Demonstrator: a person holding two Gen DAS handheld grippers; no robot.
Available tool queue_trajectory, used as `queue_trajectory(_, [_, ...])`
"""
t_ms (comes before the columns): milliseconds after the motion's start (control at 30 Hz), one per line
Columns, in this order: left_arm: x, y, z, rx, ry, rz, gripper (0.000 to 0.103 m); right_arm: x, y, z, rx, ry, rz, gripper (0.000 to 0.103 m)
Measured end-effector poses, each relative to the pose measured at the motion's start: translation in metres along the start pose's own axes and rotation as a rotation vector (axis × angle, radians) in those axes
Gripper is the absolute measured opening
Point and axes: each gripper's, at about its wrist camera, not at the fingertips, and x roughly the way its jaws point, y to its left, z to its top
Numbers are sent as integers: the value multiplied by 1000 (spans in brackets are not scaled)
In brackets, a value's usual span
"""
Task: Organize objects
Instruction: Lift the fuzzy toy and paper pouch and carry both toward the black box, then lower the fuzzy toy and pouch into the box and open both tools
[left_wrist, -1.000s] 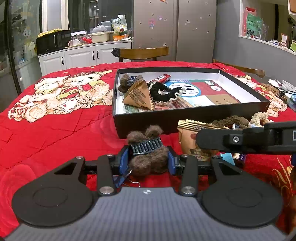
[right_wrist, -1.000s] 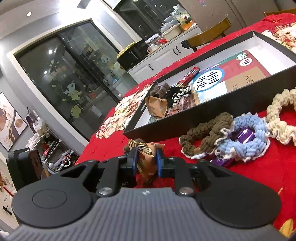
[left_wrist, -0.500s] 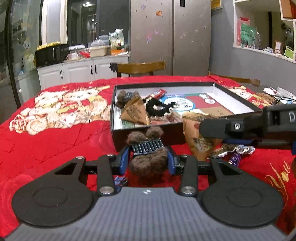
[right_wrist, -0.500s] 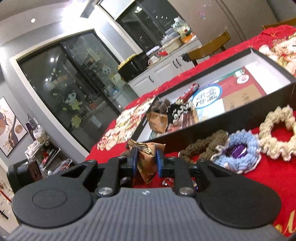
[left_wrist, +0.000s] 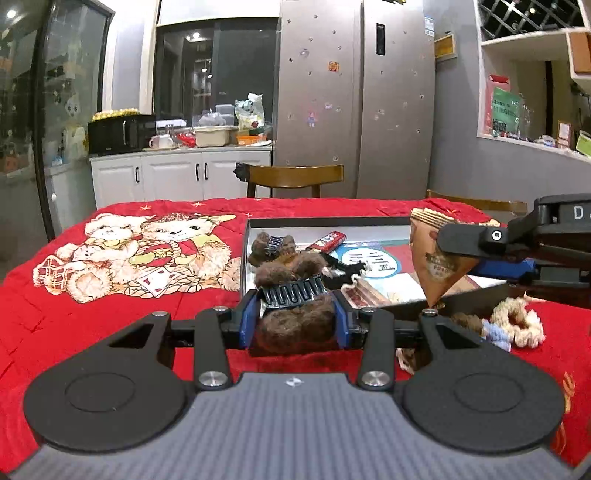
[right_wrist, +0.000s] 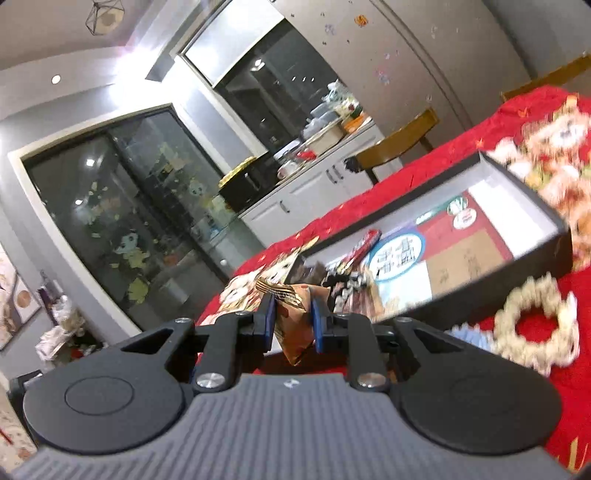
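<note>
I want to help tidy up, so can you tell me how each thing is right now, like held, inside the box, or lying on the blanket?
Left gripper: shut on the furry brown hair claw, held up.
Right gripper: shut on the brown triangular snack packet, held up.
Black box: open, on the red blanket.
Red candy bar: inside the box.
Cream scrunchie: on the blanket, outside the box.

fuzzy brown plush hair clip with black plastic teeth (left_wrist: 295, 306) | crinkled brown glossy foil snack pouch (right_wrist: 295, 314) | matt black cardboard box, white inside (left_wrist: 472, 299) | soft red printed cloth on surface (left_wrist: 110, 306) | knitted cream yarn scrunchie (right_wrist: 532, 325) | matt black plastic left claw (left_wrist: 295, 317), blue pads
</note>
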Motion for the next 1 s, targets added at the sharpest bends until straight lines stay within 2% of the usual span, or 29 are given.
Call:
queue_trajectory(167, [5,8,23,-33,14,-15,47,15,2,12,3,16,-22,23])
queue_trajectory(333, [4,10,54,-29,-27,-11,47,28,10,23,-31,10,-37,23])
queue_trajectory(467, [9,14,70,-38,-32,-40,47,40,17,27,-47,24,-42,23])
queue_trajectory(567, [12,18,69,-68,-55,-93,47,48,21,29,-54,32,-52,24])
queue_trajectory(667, [15,22,61,-88,-93,-110,47,55,25,31,-61,29,-66,24])
queue_trajectory(800, [30,30,48,-126,-109,-61,47,58,23,29,-61,14,-80,24])
queue_trajectory(900, [41,38,39,-163,-89,-79,47,63,14,23,-41,20,-96,24])
queue_trajectory(1000, [48,32,29,-117,-85,-65,47,67,0,16,0,51,-103,24])
